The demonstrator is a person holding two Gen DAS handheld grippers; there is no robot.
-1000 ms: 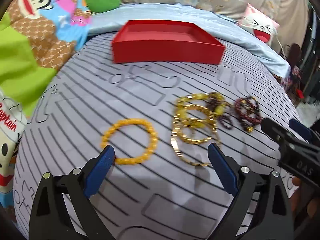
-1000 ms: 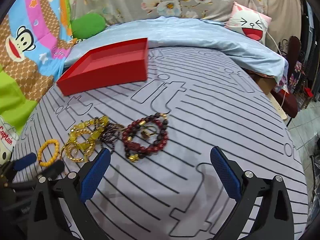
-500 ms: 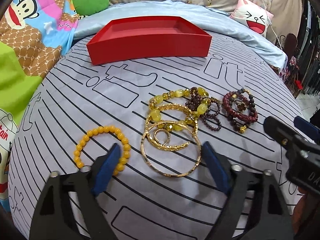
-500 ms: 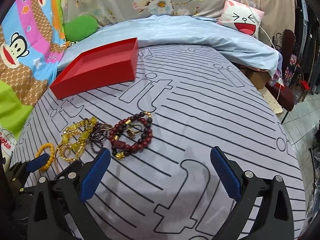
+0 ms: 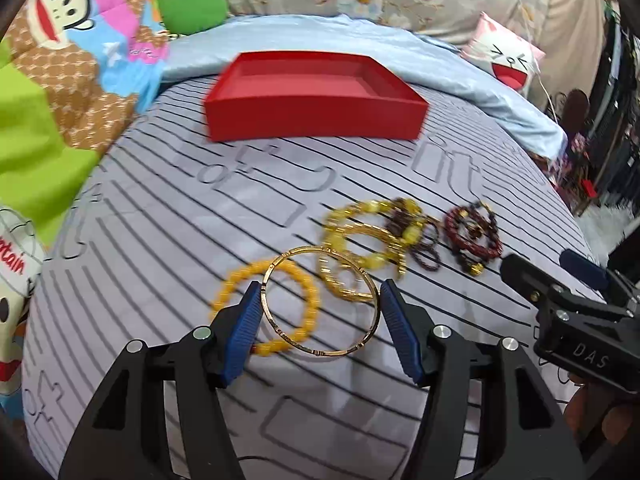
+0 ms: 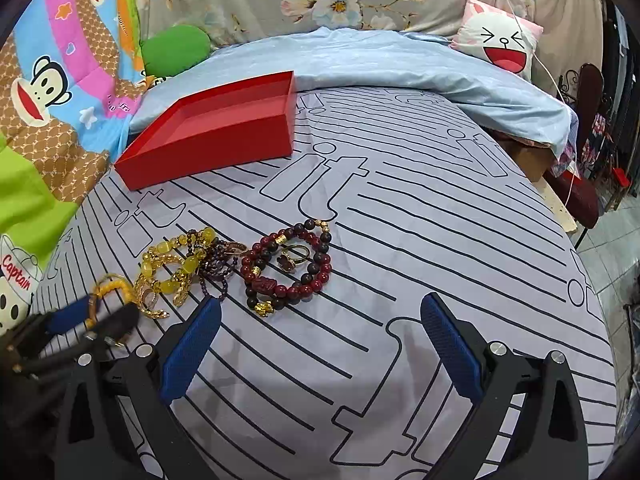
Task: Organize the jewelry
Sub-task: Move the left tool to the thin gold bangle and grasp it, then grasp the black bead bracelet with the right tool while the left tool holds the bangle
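Observation:
My left gripper (image 5: 320, 322) is shut on a thin gold bangle (image 5: 362, 346), held across its width and lifted off the bed. Below it lie an orange bead bracelet (image 5: 308, 320), a pile of yellow and gold bracelets (image 5: 352, 220) and a dark red bead bracelet (image 5: 474, 236). The empty red tray (image 5: 316, 116) sits at the far side. My right gripper (image 6: 320, 344) is open and empty, in front of the dark red bracelet (image 6: 288, 268). The left gripper (image 6: 92, 322) shows blurred at the left of the right wrist view.
The bed has a grey striped sheet (image 6: 400, 240). A light blue blanket (image 6: 400, 68) and cartoon pillows (image 6: 500, 44) lie behind the red tray (image 6: 216, 140). A colourful quilt (image 5: 60, 100) lies on the left. The bed edge drops off at the right.
My left gripper closed on the gold bangle and lifted it off the pile, tilting toward the tray. The right gripper moved a little nearer the dark red bracelet.

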